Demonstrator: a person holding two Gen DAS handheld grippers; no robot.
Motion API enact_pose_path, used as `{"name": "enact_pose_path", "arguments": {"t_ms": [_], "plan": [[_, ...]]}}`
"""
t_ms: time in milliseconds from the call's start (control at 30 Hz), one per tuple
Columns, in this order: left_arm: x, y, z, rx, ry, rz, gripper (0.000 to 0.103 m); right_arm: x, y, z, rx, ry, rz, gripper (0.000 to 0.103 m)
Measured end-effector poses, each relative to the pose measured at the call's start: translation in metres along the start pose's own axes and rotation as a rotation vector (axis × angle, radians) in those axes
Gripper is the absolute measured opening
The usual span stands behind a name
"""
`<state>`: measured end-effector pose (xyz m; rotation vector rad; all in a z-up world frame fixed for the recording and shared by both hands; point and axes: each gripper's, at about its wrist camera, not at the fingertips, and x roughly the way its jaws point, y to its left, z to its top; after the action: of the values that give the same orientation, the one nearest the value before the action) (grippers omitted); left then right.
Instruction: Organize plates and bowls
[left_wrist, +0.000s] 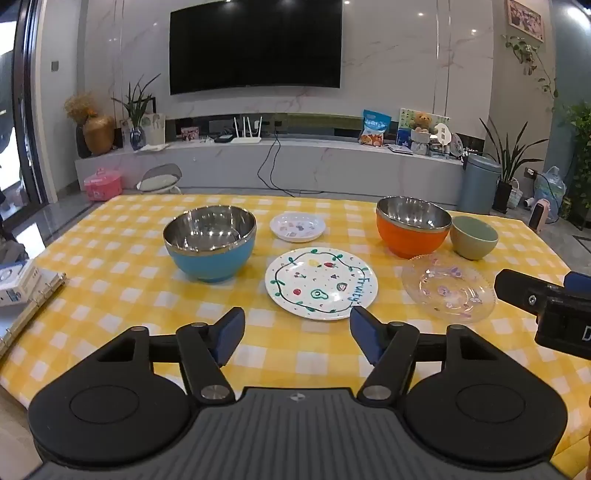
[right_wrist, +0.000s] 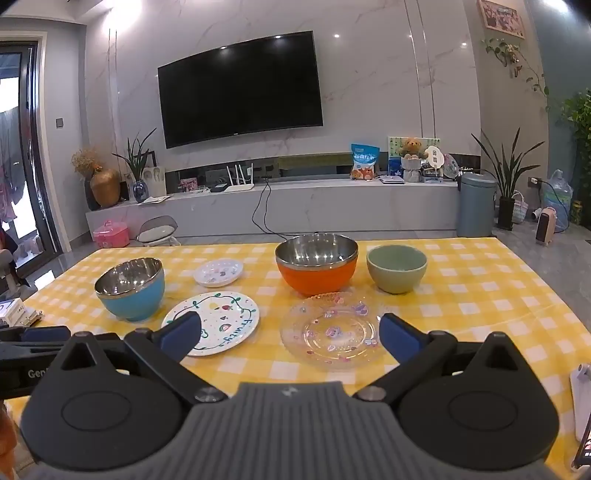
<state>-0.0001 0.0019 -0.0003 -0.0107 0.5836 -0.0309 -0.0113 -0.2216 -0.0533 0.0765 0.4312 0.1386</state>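
A yellow-and-white checked cloth (left_wrist: 122, 280) covers the bench. On it stand a blue bowl (left_wrist: 210, 258), an orange bowl (left_wrist: 410, 240) and a sage-green bowl (left_wrist: 474, 238). The white plate (left_wrist: 321, 282) carries fruit drawings inside a green vine ring; the clear glass plate (left_wrist: 448, 291) bears purple motifs.

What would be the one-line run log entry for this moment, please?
left gripper: open, empty | right gripper: open, empty | clear plate: untouched | bowls, plates: unstacked

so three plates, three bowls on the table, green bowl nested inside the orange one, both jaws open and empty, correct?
Not quite: the green bowl stands on the tablecloth beside the orange bowl, not inside it, as the right wrist view shows. The rest holds.
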Motion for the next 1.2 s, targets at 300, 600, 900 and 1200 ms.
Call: {"name": "enact_pose_path", "arguments": {"t_ms": [300, 600, 900, 1200], "plan": [[0.0033, 0.0003, 0.001, -0.015, 0.026, 0.019, 0.074, -0.0022, -0.0002, -0.0009, 0.013, -0.012, -0.007, 0.1], [0.0013, 0.0024, -0.0013, -0.012, 0.017, 0.02, 0.074, -0.0017, -0.0012, -0.0012, 0.009, -0.012, -0.01, 0.1], [0.0007, 0.0023, -0.0028, -0.008, 0.013, 0.019, 0.074, -0.0015, -0.0011, -0.0015, 0.004, -0.011, -0.008, 0.1], [0.0007, 0.0013, -0.0031, -0.009, 0.018, 0.014, 0.074, -0.0007, -0.0014, -0.0014, 0.003, -0.007, -0.011, 0.1]]}}
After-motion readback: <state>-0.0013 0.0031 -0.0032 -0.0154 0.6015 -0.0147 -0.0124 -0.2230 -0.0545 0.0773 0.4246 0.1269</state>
